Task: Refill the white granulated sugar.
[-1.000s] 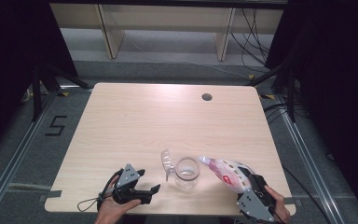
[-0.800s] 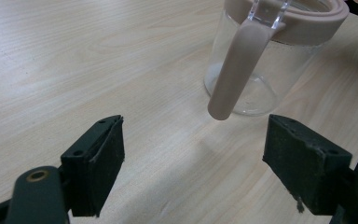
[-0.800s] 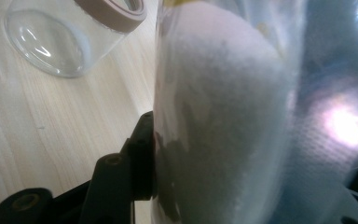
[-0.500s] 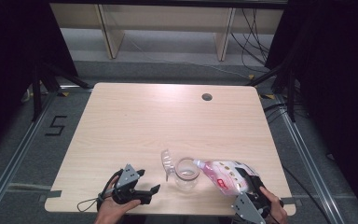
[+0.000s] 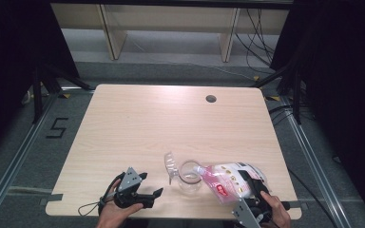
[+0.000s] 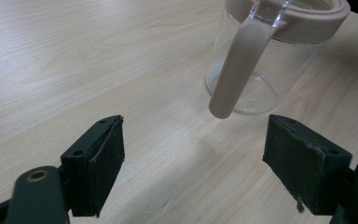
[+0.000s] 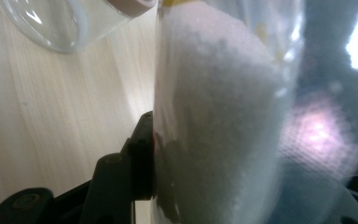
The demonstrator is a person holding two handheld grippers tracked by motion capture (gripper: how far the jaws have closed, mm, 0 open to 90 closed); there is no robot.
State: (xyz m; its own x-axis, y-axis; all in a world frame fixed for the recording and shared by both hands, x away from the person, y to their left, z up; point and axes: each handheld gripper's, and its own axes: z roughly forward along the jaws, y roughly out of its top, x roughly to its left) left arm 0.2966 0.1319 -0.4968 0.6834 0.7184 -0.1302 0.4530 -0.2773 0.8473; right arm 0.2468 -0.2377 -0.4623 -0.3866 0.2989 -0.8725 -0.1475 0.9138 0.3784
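- Here, right gripper [image 5: 253, 195], near the table's [image 5: 171, 123] front right corner, clamps the tilted bag [image 5: 228, 178]; its long axis points left, mouth over the jar [image 5: 188, 176].
- Left gripper [image 5: 145, 187] gapes empty, jar just beyond.

Table [image 5: 138, 123]: pale wood top, rounded corners
Cable hole [image 5: 211, 99]: dark, round, near the table's far edge
Floor marking [image 5: 57, 128]: black "5", left of the table
Shelving [image 5: 171, 28]: beyond the table's far side
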